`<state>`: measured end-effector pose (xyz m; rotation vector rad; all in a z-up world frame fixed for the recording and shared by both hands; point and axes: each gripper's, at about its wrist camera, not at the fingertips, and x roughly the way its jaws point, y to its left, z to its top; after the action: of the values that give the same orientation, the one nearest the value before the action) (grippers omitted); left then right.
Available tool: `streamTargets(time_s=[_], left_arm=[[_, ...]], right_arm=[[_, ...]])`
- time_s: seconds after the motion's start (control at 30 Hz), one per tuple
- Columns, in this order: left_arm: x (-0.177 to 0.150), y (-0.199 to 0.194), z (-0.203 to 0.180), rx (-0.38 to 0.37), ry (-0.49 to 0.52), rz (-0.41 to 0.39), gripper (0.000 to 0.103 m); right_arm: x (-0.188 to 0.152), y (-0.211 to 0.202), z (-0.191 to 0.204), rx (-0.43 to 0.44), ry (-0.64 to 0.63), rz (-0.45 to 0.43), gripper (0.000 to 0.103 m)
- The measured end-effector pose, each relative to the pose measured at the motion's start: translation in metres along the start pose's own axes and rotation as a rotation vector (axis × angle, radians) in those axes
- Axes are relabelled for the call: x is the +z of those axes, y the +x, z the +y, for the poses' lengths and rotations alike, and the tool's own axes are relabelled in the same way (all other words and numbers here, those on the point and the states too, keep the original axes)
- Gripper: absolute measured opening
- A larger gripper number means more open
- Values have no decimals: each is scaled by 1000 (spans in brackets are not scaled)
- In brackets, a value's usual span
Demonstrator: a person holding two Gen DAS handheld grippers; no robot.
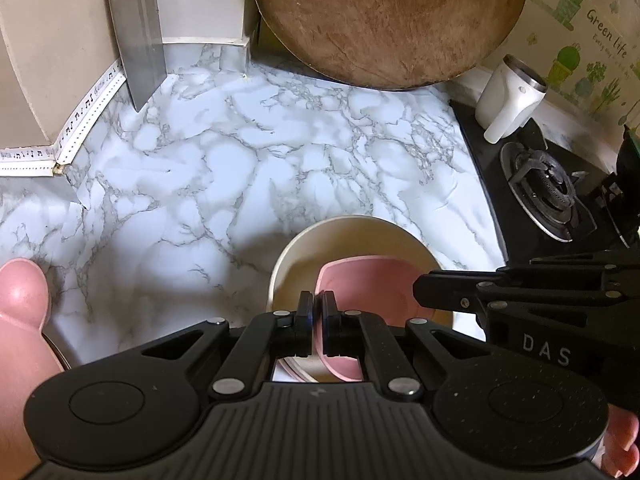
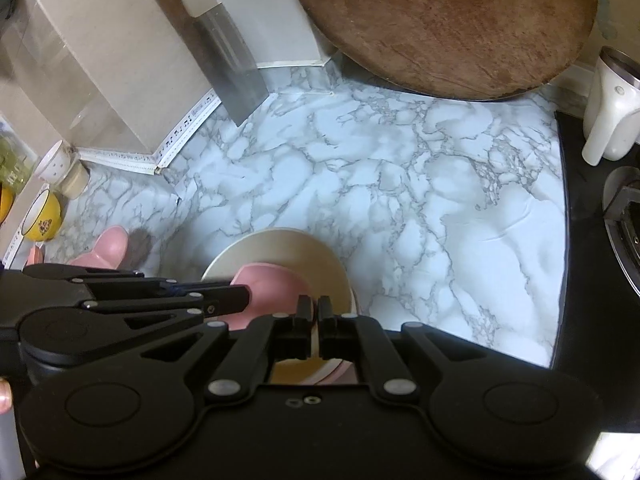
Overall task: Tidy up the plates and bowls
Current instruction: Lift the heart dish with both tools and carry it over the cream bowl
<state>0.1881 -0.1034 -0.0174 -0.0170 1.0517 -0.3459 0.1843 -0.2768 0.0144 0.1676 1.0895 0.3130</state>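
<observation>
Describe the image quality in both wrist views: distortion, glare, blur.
Left wrist view: fisheye bends the counter edges; soft glare sits on the marble counter; the left gripper, shut on the pink bowl, looks sharp. Right wrist view: same curvature, the clear container at left shows reflections, the frame corners smear; the right gripper pinches the cream bowl.

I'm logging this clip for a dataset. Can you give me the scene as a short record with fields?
setting: marble-patterned countertop beside a black gas stove
left gripper: shut on the rim of the small pink bowl
right gripper: shut on the rim of the larger cream bowl
nesting: pink bowl sits tilted inside the cream bowl
backdrop: round wooden cutting board and steel cleaver lean on the wall
other items: yellow bowl, white handheld appliance
</observation>
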Motion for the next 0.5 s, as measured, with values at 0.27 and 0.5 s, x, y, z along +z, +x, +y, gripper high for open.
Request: streamTargets(time_s=[0.27, 0.5], left_arm=[[0, 9, -2, 10, 28, 17, 4], [-2, 14, -3, 14, 36, 28, 4]], right_arm=[[0, 8, 1, -9, -41, 23, 8], [1, 12, 1, -8, -49, 39, 10]])
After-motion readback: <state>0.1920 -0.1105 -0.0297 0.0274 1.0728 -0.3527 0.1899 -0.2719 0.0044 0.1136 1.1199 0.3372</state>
